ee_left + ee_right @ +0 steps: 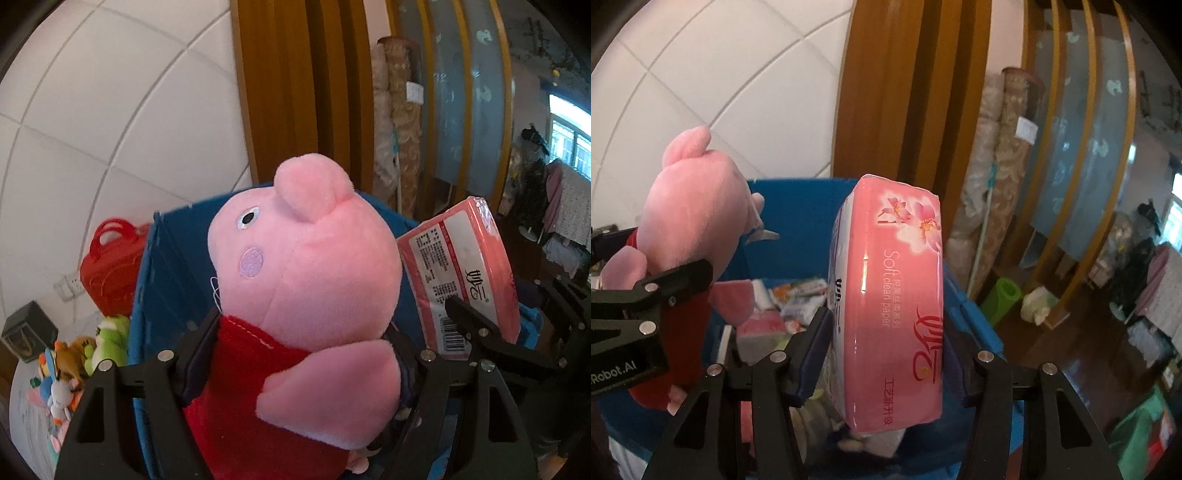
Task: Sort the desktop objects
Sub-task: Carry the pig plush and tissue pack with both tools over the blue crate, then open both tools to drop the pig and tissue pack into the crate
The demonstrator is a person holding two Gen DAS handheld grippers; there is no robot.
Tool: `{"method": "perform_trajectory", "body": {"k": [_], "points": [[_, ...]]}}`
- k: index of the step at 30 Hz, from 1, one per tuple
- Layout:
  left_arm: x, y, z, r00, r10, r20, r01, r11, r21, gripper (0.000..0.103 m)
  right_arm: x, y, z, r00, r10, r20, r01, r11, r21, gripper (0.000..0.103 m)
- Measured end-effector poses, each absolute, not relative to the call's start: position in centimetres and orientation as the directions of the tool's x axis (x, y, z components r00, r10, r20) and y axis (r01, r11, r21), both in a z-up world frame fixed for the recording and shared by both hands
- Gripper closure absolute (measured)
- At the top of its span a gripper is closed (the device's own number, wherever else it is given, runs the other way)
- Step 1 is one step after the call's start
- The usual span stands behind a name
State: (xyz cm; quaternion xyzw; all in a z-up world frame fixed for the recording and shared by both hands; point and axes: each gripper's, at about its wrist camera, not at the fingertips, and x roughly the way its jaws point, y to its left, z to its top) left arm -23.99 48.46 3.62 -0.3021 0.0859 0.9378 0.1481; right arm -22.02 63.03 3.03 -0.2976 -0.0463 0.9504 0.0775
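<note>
The left tool (303, 343) is clamped on a pink pig plush toy (306, 280), its two pads pressing into the red dress at the toy's waist from either side. The jaws stand wide because the body between them is thick. The pig is held upright, snout pointing up, one arm flopping over the near pad. It hangs above a blue storage bin (166, 258), whose open rim shows behind and below it.

The right tool (886, 354) grips a pink pack of tissue paper (901, 295), held on edge with its narrow sides between the pads; the jaws are at a middling width, closed on the pack. The flowered wrapper with "Soft clean paper" faces the right wrist camera. This pack too is over the blue bin, and down inside the bin lie other packets and soft things (798, 295), too jumbled to name.

The two tools are close beside each other: in the left wrist view the tissue pack sits just right of the pig, with the right tool's finger (469, 317) across its barcode, and in the right wrist view the pig and the left tool's black frame fill the left side.

On the worktop (26, 417) left of the bin lie a heap of small plush toys (74, 365), a red handled case (110, 266) and a small dark box (29, 328). White wall tiles (92, 110) and wooden door frames (295, 92) stand behind.
</note>
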Motion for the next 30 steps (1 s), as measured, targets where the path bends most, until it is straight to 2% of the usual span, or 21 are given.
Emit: {"method": "perform_trajectory", "body": {"k": [3,4,5,7,18,23,30], "points": [[-23.9,48.4,2.7,-0.777,0.179,-0.604,-0.287,-0.954,0.085,0.023,-22.3,63.4,2.1,-0.804,0.142,-0.578,-0.085,-0.989,-0.125,0.043],[-23.9,48.3,2.7,-0.783,0.166,-0.600,-0.273,-0.958,0.091,0.021,-22.4,63.6,2.0,-0.806,0.139,-0.575,-0.082,-0.989,-0.125,0.031],[-23.7,48.0,2.6,-0.785,0.160,-0.598,-0.265,-0.960,0.092,0.018,-22.2,63.5,1.9,-0.807,0.141,-0.573,-0.081,-0.988,-0.128,0.011],[-23.5,47.7,2.5,-0.785,0.152,-0.601,-0.251,-0.965,0.083,0.010,-22.0,63.3,1.9,-0.814,0.142,-0.564,-0.076,-0.987,-0.138,0.001],[-21.8,46.3,1.9,-0.792,0.133,-0.596,-0.230,-0.969,0.090,0.010,-20.0,62.4,1.8,-0.827,0.102,-0.553,-0.043,-0.992,-0.119,0.000],[-20.3,45.4,1.7,-0.789,0.150,-0.596,-0.243,-0.967,0.078,0.010,-19.4,62.5,1.4,-0.809,0.078,-0.583,-0.037,-0.996,-0.083,0.000],[-19.4,42.6,1.9,-0.807,0.108,-0.581,-0.184,-0.980,0.073,0.010,-18.2,61.6,1.7,-0.829,0.030,-0.559,-0.015,-0.999,-0.031,0.000]]}}
